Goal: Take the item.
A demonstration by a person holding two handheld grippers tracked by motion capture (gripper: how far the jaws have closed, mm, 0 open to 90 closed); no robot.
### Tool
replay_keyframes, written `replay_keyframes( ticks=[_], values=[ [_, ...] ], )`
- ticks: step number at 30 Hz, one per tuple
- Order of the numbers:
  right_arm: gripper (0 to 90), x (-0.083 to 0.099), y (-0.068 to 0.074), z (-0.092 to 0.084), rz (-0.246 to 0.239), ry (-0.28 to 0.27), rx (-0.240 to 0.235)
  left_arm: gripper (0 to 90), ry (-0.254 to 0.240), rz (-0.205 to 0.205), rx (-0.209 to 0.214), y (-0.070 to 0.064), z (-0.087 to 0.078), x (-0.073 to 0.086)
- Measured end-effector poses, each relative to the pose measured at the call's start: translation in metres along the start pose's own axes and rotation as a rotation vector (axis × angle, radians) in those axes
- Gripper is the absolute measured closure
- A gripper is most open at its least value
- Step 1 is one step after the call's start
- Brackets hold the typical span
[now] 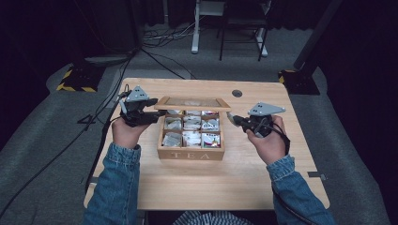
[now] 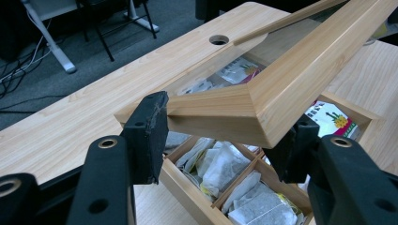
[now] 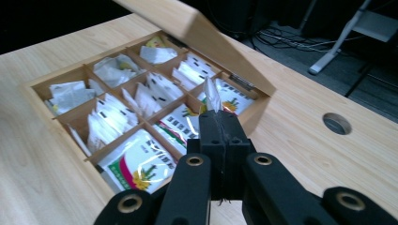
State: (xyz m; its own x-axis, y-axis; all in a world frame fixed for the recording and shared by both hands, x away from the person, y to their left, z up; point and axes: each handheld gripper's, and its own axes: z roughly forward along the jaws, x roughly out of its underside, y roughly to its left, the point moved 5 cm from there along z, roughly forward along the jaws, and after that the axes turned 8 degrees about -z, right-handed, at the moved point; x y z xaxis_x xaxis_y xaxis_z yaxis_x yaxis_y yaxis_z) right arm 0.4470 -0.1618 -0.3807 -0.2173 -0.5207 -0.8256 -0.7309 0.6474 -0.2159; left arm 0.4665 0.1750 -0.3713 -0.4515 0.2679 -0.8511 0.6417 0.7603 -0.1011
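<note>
Black jaws of the right gripper (image 3: 219, 123) sit clenched on a thin tea sachet (image 3: 212, 95), pinched by its lower edge w/ the rest poking up past the tips. It hangs just off the right side of the tea box (image 1: 191, 153), above the counter (image 1: 244, 183), near the compartments w/ the red-green printed packets (image 3: 141, 164). Left gripper (image 2: 225, 136) grasps the lid (image 2: 281, 79) at its front corner, one pad on each side of the wood frame, propping it open at a tilt.

Handling, by my read: sachet is v. light, flimsy, prob. crinkly paper or foil; bends easily, could slip or tear if tugged, so best pinched well in from the edge. Lid is stiff wood w/ a clear pane, hinged at the back; the corner grip suits it but could twist.

Writing: "TEA" on the box front. Print on packets too small to read.
</note>
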Motion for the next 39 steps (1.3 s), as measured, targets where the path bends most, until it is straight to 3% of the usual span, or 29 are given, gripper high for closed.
replay_keyframes(
  ticks=[22, 39],
  values=[
    [90.0, 0.029, -0.05, -0.013, 0.096, 0.029, 0.129, 47.7, -0.005, 0.0, -0.014, 0.001, 0.0, 0.0],
    [90.0, 0.053, -0.07, -0.008, 0.158, 0.053, 0.176, 51.2, -0.006, -0.004, -0.023, 0.001, -0.001, 0.0]
  ],
)
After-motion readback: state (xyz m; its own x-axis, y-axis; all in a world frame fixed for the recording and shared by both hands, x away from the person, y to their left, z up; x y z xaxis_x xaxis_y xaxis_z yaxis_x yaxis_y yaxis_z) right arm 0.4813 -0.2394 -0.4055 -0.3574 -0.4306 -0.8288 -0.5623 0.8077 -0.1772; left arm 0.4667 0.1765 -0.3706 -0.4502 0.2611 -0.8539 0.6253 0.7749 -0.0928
